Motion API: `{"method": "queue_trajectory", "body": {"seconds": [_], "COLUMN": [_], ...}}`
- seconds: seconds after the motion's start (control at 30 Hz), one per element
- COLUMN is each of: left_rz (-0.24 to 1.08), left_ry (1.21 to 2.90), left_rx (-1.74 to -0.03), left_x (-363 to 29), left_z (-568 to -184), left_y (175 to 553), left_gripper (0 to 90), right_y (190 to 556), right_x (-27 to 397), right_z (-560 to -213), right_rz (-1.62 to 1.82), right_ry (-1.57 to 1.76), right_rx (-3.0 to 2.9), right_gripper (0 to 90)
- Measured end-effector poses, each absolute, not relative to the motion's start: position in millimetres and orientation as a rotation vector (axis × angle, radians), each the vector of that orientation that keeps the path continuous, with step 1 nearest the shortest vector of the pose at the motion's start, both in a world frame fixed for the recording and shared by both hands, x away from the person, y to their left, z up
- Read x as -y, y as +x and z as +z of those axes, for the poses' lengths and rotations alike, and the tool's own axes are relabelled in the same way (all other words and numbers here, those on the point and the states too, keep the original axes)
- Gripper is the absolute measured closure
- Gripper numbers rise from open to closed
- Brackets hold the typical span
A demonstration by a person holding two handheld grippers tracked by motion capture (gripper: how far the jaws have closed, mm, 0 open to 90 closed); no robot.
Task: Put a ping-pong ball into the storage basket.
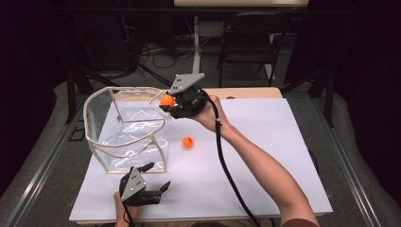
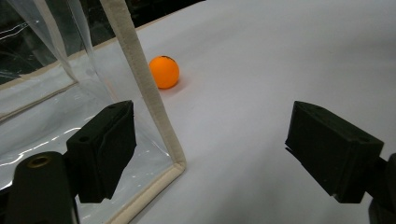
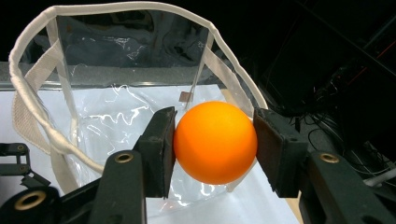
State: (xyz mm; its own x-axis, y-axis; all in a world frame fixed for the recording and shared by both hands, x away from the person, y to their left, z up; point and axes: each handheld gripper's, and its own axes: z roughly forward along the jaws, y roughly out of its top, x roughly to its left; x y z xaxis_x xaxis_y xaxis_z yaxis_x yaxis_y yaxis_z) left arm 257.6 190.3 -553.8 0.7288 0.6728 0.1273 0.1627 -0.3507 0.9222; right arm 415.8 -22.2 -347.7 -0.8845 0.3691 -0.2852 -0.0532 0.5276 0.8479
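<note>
**Right now: one orange ball held at the rim of the clear bag, another loose on the counter**

My right gripper [image 1: 171, 105] is raised at the far right edge of the clear bag [image 1: 127, 127], and its fingers [image 3: 156, 149] are clamped on an orange ball [image 3: 215, 142]. From the right gripper view the ball sits squarely between the two pads, with the bag's open mouth and its cream-trimmed rim [image 3: 116, 7] just beyond it. In the high view the held ball hangs right at the rim on the bag's right side.

My left gripper [image 1: 156, 182] rests low at the near edge of the white counter [image 1: 265, 142], just in front of the bag's near right corner. Its fingers [image 2: 102, 149] stand wide apart with nothing between them; one lies close against the bag's corner seam.

A second orange ball [image 1: 188, 141] lies on the counter just right of the bag, apart from both grippers. The left gripper view shows it [image 2: 164, 72] beyond the corner seam.
</note>
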Motion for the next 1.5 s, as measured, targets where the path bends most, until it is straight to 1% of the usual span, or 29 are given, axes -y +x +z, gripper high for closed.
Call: {"method": "queue_trajectory", "body": {"seconds": [0.67,1.5], "left_rz": [0.614,0.622], "left_ry": [1.888,1.885], "left_rx": [-0.646,-0.641], "left_x": [-191,-191], "left_z": [-554,-553], "left_y": [258,257], "left_gripper": [15.8,15.8], "right_y": [417,415], "right_x": [10,-9], "right_z": [-350,-340], "right_rz": [1.338,1.326], "right_ry": [0.238,0.204], "right_rx": [-2.342,-2.364], "right_gripper": [50.7,50.6]}}
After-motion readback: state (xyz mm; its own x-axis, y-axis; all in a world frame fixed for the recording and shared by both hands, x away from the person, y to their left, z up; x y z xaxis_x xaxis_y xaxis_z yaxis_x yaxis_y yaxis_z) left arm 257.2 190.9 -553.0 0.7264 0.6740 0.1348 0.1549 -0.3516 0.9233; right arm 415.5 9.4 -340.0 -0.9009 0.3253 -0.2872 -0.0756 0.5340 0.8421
